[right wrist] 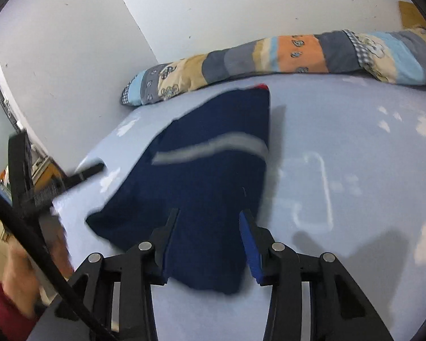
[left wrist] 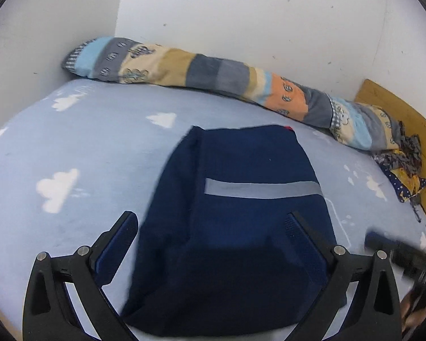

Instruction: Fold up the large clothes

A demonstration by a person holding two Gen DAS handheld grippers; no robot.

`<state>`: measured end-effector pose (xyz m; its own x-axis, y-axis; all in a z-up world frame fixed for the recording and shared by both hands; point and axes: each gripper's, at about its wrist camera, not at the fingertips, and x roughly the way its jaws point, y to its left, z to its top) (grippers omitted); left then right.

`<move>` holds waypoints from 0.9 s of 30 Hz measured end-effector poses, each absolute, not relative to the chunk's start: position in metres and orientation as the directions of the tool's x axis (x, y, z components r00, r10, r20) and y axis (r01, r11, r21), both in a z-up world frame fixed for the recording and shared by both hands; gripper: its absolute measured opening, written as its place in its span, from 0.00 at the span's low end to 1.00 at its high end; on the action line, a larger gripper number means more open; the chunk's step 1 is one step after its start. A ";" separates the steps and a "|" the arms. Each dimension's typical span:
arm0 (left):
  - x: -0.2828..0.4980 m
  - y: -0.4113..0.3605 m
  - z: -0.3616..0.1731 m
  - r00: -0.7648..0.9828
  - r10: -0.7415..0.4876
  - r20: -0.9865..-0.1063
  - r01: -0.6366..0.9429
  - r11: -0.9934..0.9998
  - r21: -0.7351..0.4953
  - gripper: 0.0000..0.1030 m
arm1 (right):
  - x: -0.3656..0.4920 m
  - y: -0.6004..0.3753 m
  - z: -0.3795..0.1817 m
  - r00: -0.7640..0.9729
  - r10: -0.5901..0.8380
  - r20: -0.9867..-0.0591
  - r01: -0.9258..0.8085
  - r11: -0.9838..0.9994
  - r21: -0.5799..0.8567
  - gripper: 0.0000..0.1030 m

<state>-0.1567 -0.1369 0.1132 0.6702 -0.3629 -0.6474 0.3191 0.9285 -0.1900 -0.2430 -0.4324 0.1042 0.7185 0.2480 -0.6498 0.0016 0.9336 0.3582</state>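
Observation:
A navy blue garment (left wrist: pixel 235 227) with a grey reflective stripe (left wrist: pixel 261 189) lies folded into a compact rectangle on the light blue bed sheet (left wrist: pixel 99 147). A bit of red shows at its far corner (left wrist: pixel 289 128). My left gripper (left wrist: pixel 213 224) is open, its fingers spread wide over the garment's near end. My right gripper (right wrist: pixel 210 218) is open above the same garment (right wrist: pixel 213 176), its fingers to either side of the near edge. The left gripper also shows blurred at the left of the right wrist view (right wrist: pixel 71 179).
A long patchwork bolster (left wrist: pixel 213 74) lies along the white wall at the bed's far edge. A crumpled patterned cloth (left wrist: pixel 403 167) sits by the wooden headboard (left wrist: pixel 406 108) at right. The sheet has white cloud prints. Furniture shows beyond the bed's left edge (right wrist: pixel 2 142).

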 end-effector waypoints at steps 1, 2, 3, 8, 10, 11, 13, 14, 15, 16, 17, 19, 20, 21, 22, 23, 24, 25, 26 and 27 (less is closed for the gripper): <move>-0.151 -0.141 0.108 0.658 -0.360 -0.661 0.316 0.929 -0.192 1.00 | -0.226 -0.431 0.111 0.729 0.234 -0.644 0.002 0.939 0.343 0.44; -0.145 -0.148 0.102 0.645 -0.362 -0.674 0.313 0.929 -0.200 1.00 | -0.212 -0.430 0.115 0.730 0.227 -0.644 0.001 0.943 0.333 0.44; -0.139 -0.152 0.098 0.638 -0.362 -0.680 0.306 0.929 -0.207 1.00 | -0.197 -0.428 0.119 0.725 0.220 -0.653 0.006 0.946 0.325 0.44; -0.112 -0.164 0.080 0.623 -0.320 -0.714 0.239 0.947 -0.217 1.00 | -0.112 -0.434 0.129 0.703 0.199 -0.683 0.056 0.942 0.331 0.44; -0.107 -0.164 0.067 0.602 -0.271 -0.751 0.201 0.962 -0.187 1.00 | -0.075 -0.435 0.126 0.683 0.192 -0.705 0.071 0.943 0.326 0.44; -0.104 -0.163 0.058 0.583 -0.231 -0.779 0.179 0.972 -0.154 1.00 | -0.061 -0.434 0.123 0.675 0.177 -0.716 0.082 0.947 0.312 0.44; -0.099 -0.161 0.044 0.560 -0.153 -0.814 0.134 0.987 -0.094 1.00 | -0.028 -0.433 0.108 0.644 0.173 -0.745 0.103 0.946 0.309 0.44; -0.098 -0.157 0.040 0.553 -0.134 -0.822 0.117 0.990 -0.082 1.00 | -0.017 -0.432 0.102 0.630 0.160 -0.760 0.115 0.949 0.295 0.44; -0.098 -0.154 0.035 0.540 -0.131 -0.832 0.105 0.991 -0.088 1.00 | -0.001 -0.433 0.088 0.595 0.150 -0.790 0.130 0.951 0.279 0.44; -0.096 -0.151 0.030 0.519 -0.151 -0.841 0.097 0.988 -0.118 1.00 | 0.007 -0.434 0.077 0.568 0.145 -0.810 0.139 0.953 0.268 0.44; -0.094 -0.147 0.028 0.503 -0.177 -0.846 0.092 0.984 -0.151 1.00 | 0.015 -0.434 0.066 0.526 0.130 -0.841 0.153 0.958 0.244 0.44; -0.094 -0.145 0.029 0.509 -0.177 -0.843 0.096 0.984 -0.149 1.00 | 0.026 -0.435 0.046 0.442 0.108 -0.891 0.182 0.961 0.207 0.44; -0.095 -0.146 0.032 0.514 -0.171 -0.840 0.101 0.985 -0.139 1.00 | 0.025 -0.433 0.051 0.460 0.093 -0.883 0.183 0.963 0.197 0.44; -0.098 -0.145 0.035 0.518 -0.171 -0.838 0.101 0.985 -0.139 1.00 | 0.025 -0.428 0.060 0.481 0.066 -0.874 0.180 0.968 0.172 0.45; -0.100 -0.144 0.040 0.525 -0.175 -0.833 0.099 0.985 -0.144 1.00 | 0.024 -0.419 0.071 0.510 0.049 -0.859 0.162 0.975 0.152 0.47; -0.102 -0.144 0.045 0.543 -0.176 -0.821 0.099 0.984 -0.146 1.00 | 0.024 -0.406 0.083 0.545 0.067 -0.836 0.123 0.980 0.158 0.47; -0.104 -0.144 0.049 0.557 -0.166 -0.814 0.095 0.986 -0.136 1.00 | 0.024 -0.394 0.091 0.570 0.090 -0.817 0.084 0.982 0.167 0.49; -0.104 -0.143 0.054 0.581 -0.134 -0.803 0.078 0.991 -0.109 1.00 | 0.025 -0.384 0.096 0.581 0.119 -0.805 0.048 0.983 0.180 0.51; -0.105 -0.143 0.057 0.595 -0.115 -0.795 0.065 0.993 -0.095 1.00 | 0.026 -0.370 0.097 0.580 0.168 -0.797 0.001 0.978 0.207 0.52; -0.106 -0.141 0.057 0.602 -0.101 -0.792 0.057 0.995 -0.084 1.00 | 0.030 -0.355 0.096 0.565 0.220 -0.795 -0.045 0.970 0.237 0.52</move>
